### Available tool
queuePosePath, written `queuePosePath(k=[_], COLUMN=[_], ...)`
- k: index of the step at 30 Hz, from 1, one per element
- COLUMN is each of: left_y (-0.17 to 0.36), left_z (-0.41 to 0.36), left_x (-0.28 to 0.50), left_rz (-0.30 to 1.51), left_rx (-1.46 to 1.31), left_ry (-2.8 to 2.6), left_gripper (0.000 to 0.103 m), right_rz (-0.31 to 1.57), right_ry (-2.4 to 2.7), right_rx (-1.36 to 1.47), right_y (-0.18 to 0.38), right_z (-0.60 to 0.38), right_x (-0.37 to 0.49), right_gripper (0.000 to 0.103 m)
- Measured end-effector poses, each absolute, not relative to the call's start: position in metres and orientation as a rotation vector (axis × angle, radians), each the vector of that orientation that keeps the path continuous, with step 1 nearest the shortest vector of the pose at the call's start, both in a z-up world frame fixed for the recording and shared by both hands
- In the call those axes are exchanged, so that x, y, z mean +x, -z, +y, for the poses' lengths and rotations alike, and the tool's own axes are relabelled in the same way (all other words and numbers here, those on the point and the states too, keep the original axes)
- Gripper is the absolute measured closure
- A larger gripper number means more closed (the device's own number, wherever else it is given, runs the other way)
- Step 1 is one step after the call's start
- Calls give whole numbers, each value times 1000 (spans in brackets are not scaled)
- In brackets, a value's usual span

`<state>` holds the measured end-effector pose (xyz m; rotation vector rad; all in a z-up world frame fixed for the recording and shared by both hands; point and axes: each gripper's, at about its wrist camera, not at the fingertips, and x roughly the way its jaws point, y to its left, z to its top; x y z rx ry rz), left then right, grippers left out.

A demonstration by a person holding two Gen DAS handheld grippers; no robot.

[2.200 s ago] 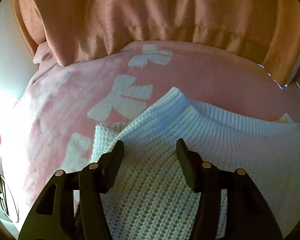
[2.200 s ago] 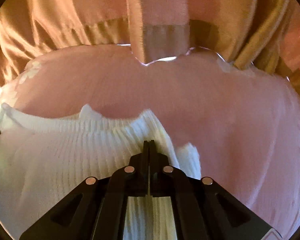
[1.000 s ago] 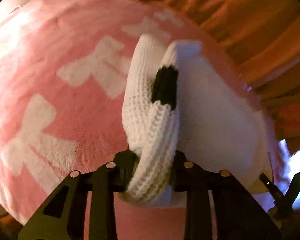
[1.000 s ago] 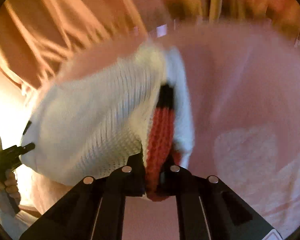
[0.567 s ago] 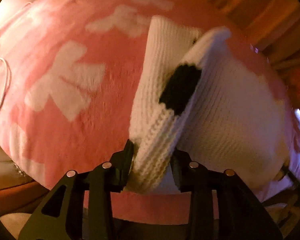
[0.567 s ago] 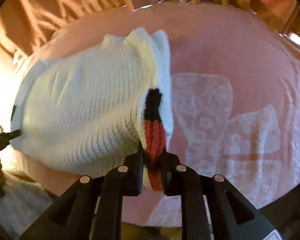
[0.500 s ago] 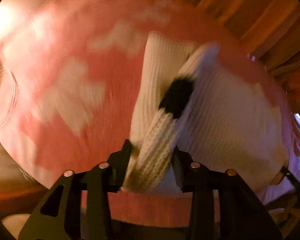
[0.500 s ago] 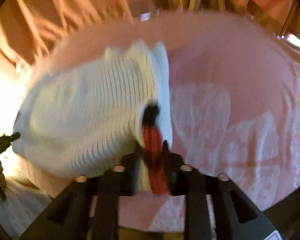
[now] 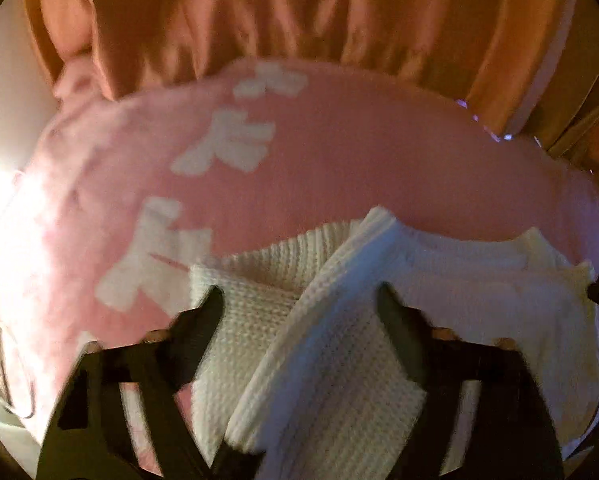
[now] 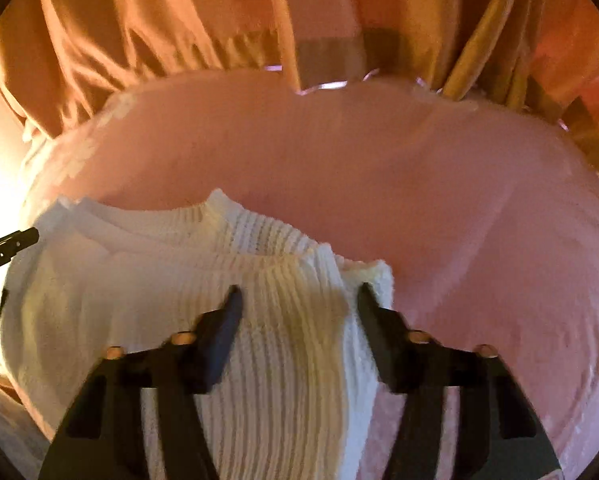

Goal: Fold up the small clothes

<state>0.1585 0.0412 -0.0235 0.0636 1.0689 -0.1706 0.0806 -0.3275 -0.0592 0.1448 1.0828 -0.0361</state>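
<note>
A small white knitted sweater (image 9: 439, 280) lies folded on a pink blanket (image 9: 339, 168) with white bow prints. In the left wrist view my left gripper (image 9: 299, 300) is open, its fingers standing apart over the sweater's left edge. In the right wrist view the sweater (image 10: 139, 280) fills the lower left, and my right gripper (image 10: 297, 298) is open over its right edge. The tip of the left gripper (image 10: 11, 244) shows at the far left of the right wrist view. Neither gripper holds cloth.
Orange curtains (image 9: 299, 20) hang behind the blanket and also show in the right wrist view (image 10: 219, 20). Bare pink blanket (image 10: 479, 220) spreads to the right of the sweater. A bright light patch lies at the left edge.
Both grippers were shut on the lifted sweater edges half a second ago. They have lowered the cloth onto the blanket and opened, and the sweater now lies flat.
</note>
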Motion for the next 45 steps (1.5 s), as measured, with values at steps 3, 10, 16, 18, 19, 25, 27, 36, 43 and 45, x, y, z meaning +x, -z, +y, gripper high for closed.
queuePosePath(k=[3, 10, 16, 18, 19, 25, 27, 36, 43, 45], left_y=[32, 2, 36, 30, 26, 17, 20, 23, 8, -6], left_z=[43, 58, 47, 43, 41, 24, 19, 9, 21, 38], left_x=[159, 156, 163, 157, 153, 134, 132, 131, 129, 125], left_rz=[1092, 978, 1056, 1032, 1014, 958, 959, 957, 970, 966], left_rx=[78, 33, 106, 134, 147, 214, 237, 258, 157, 56], left_ry=[189, 124, 81, 86, 91, 114, 110, 98, 150, 186], left_gripper=[98, 98, 95, 95, 94, 89, 82, 73, 65, 54], right_rz=[1070, 840, 1067, 984, 933, 977, 1127, 1103, 970, 943], right_ry=[46, 48, 138, 111, 101, 47, 100, 192, 130, 27], right_rx=[149, 180, 269, 292, 287, 130, 83, 165, 223, 209], right_y=[59, 6, 71, 46, 31, 32, 70, 65, 25, 13], right_z=[-328, -328, -345, -338, -332, -289, -292, -321, -311, -287], right_x=[79, 84, 116, 104, 96, 70, 84, 88, 65, 57], right_gripper=[95, 95, 94, 87, 86, 79, 89, 96, 95, 95])
